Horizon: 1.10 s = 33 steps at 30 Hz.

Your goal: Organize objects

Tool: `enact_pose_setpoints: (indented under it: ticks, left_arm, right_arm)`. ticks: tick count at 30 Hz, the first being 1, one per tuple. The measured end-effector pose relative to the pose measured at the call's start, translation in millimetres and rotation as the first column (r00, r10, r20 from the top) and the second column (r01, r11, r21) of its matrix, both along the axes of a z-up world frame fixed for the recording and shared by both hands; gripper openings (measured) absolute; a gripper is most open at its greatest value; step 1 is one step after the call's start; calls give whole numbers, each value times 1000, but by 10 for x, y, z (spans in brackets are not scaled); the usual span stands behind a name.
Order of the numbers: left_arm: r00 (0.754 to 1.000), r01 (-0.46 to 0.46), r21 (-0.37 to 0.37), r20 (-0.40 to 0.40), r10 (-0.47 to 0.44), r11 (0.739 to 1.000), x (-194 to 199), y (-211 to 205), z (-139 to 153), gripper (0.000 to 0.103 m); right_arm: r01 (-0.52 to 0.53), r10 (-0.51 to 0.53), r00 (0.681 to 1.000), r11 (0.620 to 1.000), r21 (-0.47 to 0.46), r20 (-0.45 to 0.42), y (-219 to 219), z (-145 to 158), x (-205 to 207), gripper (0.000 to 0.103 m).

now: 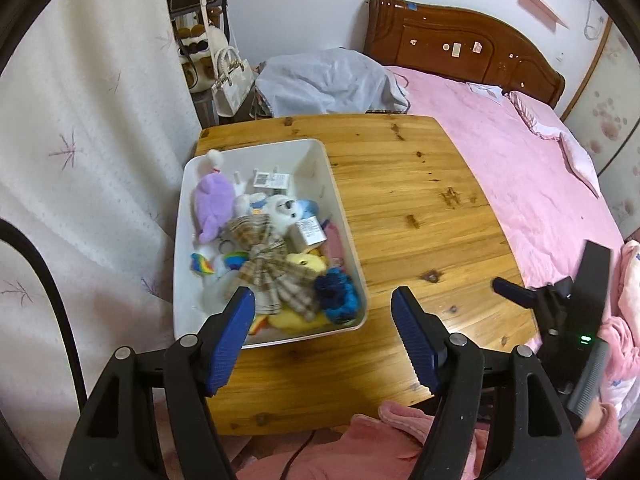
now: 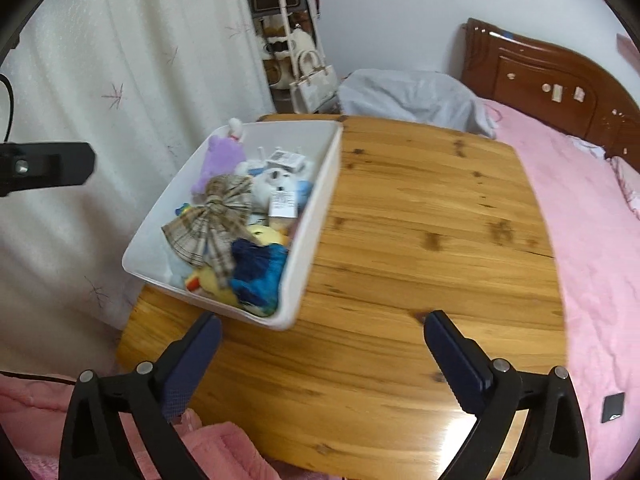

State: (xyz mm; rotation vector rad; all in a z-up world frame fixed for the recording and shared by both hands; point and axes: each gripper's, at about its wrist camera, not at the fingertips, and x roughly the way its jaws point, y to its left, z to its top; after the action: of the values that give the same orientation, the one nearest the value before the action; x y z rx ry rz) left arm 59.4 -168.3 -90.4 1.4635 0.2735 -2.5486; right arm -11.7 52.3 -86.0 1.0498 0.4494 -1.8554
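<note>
Bin of toys ahead of both empty tongs

The white bin [image 1: 344,216] holds a plaid bow [image 1: 266,264], a purple plush [image 1: 212,204] and a blue scrunchie [image 1: 336,292]; it sits on the wooden counter [image 1: 420,208], just ahead of the left tongs [image 1: 323,340] and ahead-left of the right tongs [image 2: 322,360], both spread wide, gripping nothing.

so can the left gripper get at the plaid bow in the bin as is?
Probably yes: left gripper is open, and the plaid bow lies on top of the pile in the white bin, uncovered.

Toys [image 1: 260,264] in bin [image 1: 320,176] on table [image 1: 420,208]
</note>
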Motion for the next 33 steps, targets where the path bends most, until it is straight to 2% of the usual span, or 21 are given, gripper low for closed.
enact_pose_setpoints:
  ticks: [4,10,15,18,23,26,33]
  left_arm:
    - [1000,-11,-5,-20,10,1000,-99,305,38,77]
    - [999,-29,-1,-35,29,1000,-203,684,38,78]
    - [992,-104,-27,-79,101,994,-183,919,55,81]
    - [987,-136,-43,-92,131,990,-165,1031,77,82]
    - [977,-187,-97,-123,175,978,-133,1156,152,91]
    - [966,-223,-141,-163,200,964,-91,1228,233,96]
    - [946,-290,-206,-208,247,935,-60,1286,278,99]
  right_arm:
    - [12,-13,1000,999,35,27,291,152,-247,102]
    - [25,-28,996,999,36,82,658,352,-546,102]
    - [52,-54,992,998,25,117,917,498,-696,102]
    - [52,-49,992,998,-19,117,1076,637,-715,102]
    - [87,-71,986,991,-100,148,1276,835,-762,102]
    - [105,-96,992,988,-116,80,1345,923,-721,102]
    - [110,-106,994,985,-132,36,1407,937,-684,102]
